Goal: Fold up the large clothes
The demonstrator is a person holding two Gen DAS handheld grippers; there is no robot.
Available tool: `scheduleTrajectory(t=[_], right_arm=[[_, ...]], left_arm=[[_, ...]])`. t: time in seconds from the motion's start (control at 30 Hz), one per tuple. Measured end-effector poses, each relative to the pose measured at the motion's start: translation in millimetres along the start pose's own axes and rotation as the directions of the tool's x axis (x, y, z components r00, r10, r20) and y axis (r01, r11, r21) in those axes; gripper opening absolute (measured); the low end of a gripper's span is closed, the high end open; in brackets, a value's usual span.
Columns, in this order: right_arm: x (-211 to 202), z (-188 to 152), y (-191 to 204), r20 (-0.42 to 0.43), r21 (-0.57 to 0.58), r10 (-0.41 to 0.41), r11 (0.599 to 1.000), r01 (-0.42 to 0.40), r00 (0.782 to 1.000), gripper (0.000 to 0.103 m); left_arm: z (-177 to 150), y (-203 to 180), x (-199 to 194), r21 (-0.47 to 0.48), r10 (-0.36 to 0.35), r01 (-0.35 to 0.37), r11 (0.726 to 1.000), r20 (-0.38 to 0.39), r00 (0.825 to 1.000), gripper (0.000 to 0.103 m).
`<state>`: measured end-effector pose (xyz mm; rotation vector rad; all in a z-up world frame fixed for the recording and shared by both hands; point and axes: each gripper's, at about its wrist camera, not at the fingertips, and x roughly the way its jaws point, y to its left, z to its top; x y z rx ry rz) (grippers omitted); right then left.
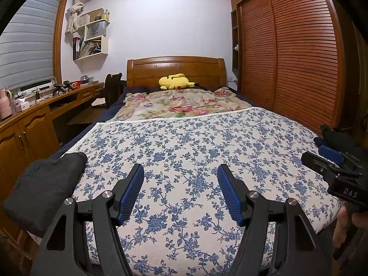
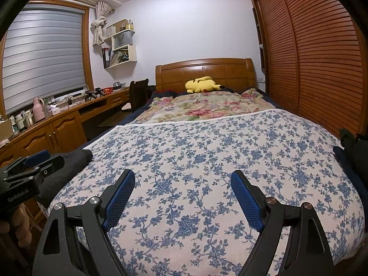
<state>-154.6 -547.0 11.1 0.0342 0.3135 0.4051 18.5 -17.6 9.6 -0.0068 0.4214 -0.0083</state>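
A folded dark grey garment (image 1: 43,184) lies at the left edge of the bed, on the blue-flowered cover (image 1: 195,151); it also shows in the right wrist view (image 2: 66,168). A heap of dark clothes (image 1: 338,138) sits at the bed's right edge, also in the right wrist view (image 2: 354,151). My left gripper (image 1: 180,172) is open and empty above the cover, right of the folded garment. My right gripper (image 2: 182,179) is open and empty above the cover's middle. Each gripper shows at the edge of the other's view.
A flowered quilt (image 1: 181,103) and a yellow plush toy (image 1: 177,81) lie at the bed's head. A wooden desk with cabinets (image 1: 30,124) runs along the left. A slatted wardrobe (image 1: 287,53) stands on the right.
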Motion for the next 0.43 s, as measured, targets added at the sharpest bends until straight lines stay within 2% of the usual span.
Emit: scheduleTrajectory(t=[0.43], right_arm=[[0.2, 1.2, -1.8, 0.005, 0.003, 0.001, 1.0, -0.001, 1.0, 0.086]], left_arm=[[-0.5, -1.0, 0.0, -0.002, 0.0, 0.0, 1.0, 0.0, 1.0, 0.067]])
